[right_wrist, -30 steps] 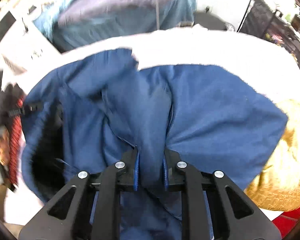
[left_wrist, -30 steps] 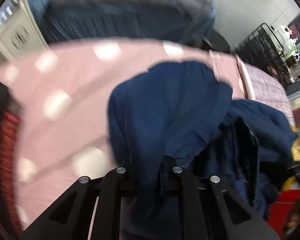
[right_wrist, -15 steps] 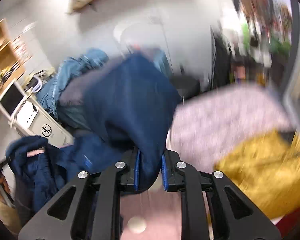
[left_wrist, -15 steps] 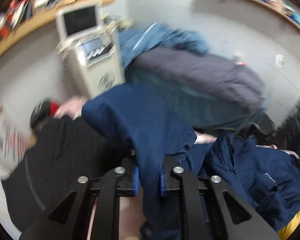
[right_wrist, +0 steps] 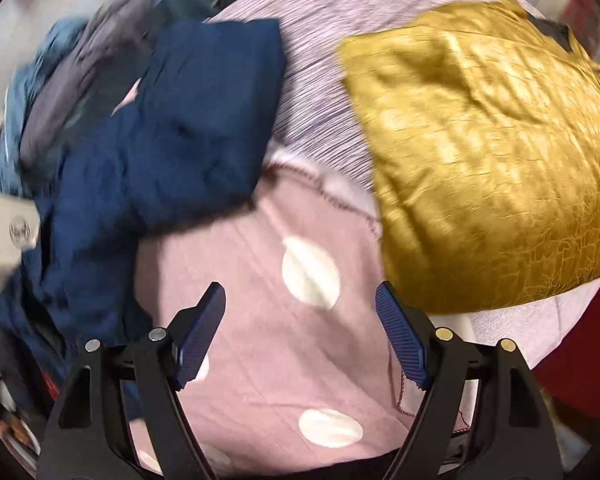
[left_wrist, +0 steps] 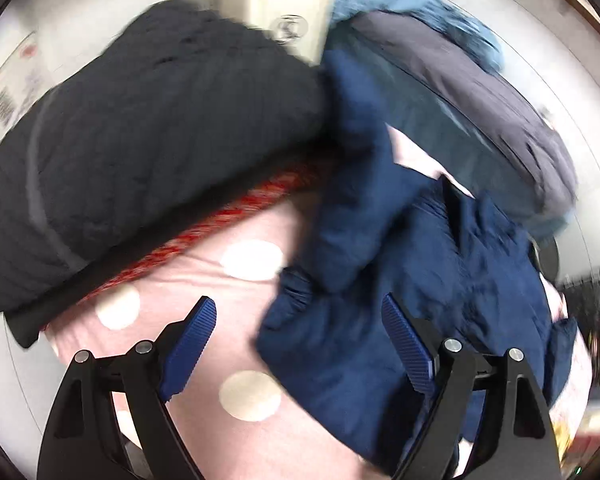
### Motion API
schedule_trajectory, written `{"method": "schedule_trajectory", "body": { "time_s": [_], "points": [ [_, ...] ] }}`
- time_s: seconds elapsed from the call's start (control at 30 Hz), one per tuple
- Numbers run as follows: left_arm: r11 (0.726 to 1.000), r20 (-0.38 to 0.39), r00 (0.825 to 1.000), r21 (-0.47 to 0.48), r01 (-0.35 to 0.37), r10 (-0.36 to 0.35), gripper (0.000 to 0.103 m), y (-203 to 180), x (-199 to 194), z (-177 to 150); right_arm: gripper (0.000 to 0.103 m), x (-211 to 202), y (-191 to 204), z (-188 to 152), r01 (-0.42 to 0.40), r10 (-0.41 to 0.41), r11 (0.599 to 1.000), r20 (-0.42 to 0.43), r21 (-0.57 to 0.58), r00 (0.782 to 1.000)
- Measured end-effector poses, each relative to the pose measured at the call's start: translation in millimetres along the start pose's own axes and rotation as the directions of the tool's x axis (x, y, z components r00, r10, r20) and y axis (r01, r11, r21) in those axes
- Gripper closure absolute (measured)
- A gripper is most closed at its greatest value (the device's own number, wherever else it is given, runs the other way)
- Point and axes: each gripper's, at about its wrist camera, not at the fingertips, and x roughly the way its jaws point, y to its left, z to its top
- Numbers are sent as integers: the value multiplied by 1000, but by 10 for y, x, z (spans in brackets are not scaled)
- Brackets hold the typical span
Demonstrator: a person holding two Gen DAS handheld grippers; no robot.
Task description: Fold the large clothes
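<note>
A navy blue jacket lies crumpled on a pink bedspread with white dots. It also shows at the left of the right wrist view. My left gripper is open and empty, with the jacket's near edge under its right finger. My right gripper is open and empty over the pink bedspread, to the right of the jacket.
A black quilted coat lies over a red knitted piece at the left. A grey and teal pile of clothes lies behind the jacket. A mustard yellow garment lies at the right on a striped sheet.
Both grippers were shut on the navy jacket and lifted it. Now both are open and the jacket lies loose on the bedspread.
</note>
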Motion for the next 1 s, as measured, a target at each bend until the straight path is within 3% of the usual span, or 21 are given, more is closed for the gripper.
{"method": "schedule_trajectory", "body": {
  "time_s": [0.1, 0.17, 0.3, 0.33, 0.37, 0.4, 0.43, 0.47, 0.57, 0.67, 0.77, 0.87, 1.0],
  "points": [
    [988, 9, 1000, 150, 26, -27, 15, -505, 25, -28, 26, 24, 226, 0, -9, 9, 997, 4, -78, 1000],
    [969, 11, 1000, 247, 7, -10, 14, -850, 76, -85, 26, -77, 450, -70, -34, 35, 991, 8, -132, 999],
    [912, 9, 999, 408, -48, 49, 14, -1526, 529, -246, 25, -209, 937, -200, -106, 109, 964, -3, -243, 994],
    [880, 5, 995, 466, -93, 103, 19, -1672, 726, -302, 25, -245, 1001, -242, -114, 116, 957, -6, -267, 993],
    [850, 14, 988, 508, -138, 153, 33, -1749, 879, -353, 25, -287, 1093, -305, -120, 124, 945, -7, -305, 992],
    [790, 46, 966, 567, -235, 254, 41, -1834, 1102, -436, 25, -308, 1140, -342, -121, 126, 937, -5, -329, 992],
    [746, 62, 944, 598, -294, 323, 58, -1846, 1250, -493, 25, -356, 1195, -410, -113, 123, 924, 4, -366, 992],
    [723, 58, 931, 613, -319, 362, 72, -1834, 1358, -541, 25, -386, 1226, -462, -99, 114, 913, 15, -397, 993],
    [805, 14, 961, 544, -239, 276, 82, -1554, 1250, -598, 25, -453, 1259, -617, -20, 59, 876, 65, -481, 996],
    [840, 32, 976, 504, -202, 215, 85, -1289, 912, -640, 25, -389, 1278, -689, 39, 3, 847, 78, -531, 997],
    [893, 25, 992, 435, -119, 120, 87, -998, 453, -712, 25, -316, 1454, -707, 6, 22, 824, 43, -567, 999],
    [917, 13, 997, 392, -72, 73, 87, -742, 104, -885, 25, -278, 1880, -764, -77, 91, 784, -9, -616, 996],
    [947, -13, 1000, 321, -15, 20, 87, -490, -120, -1045, 25, -131, 2809, -1018, -169, 152, 648, -92, -743, 984]
  ]
}}
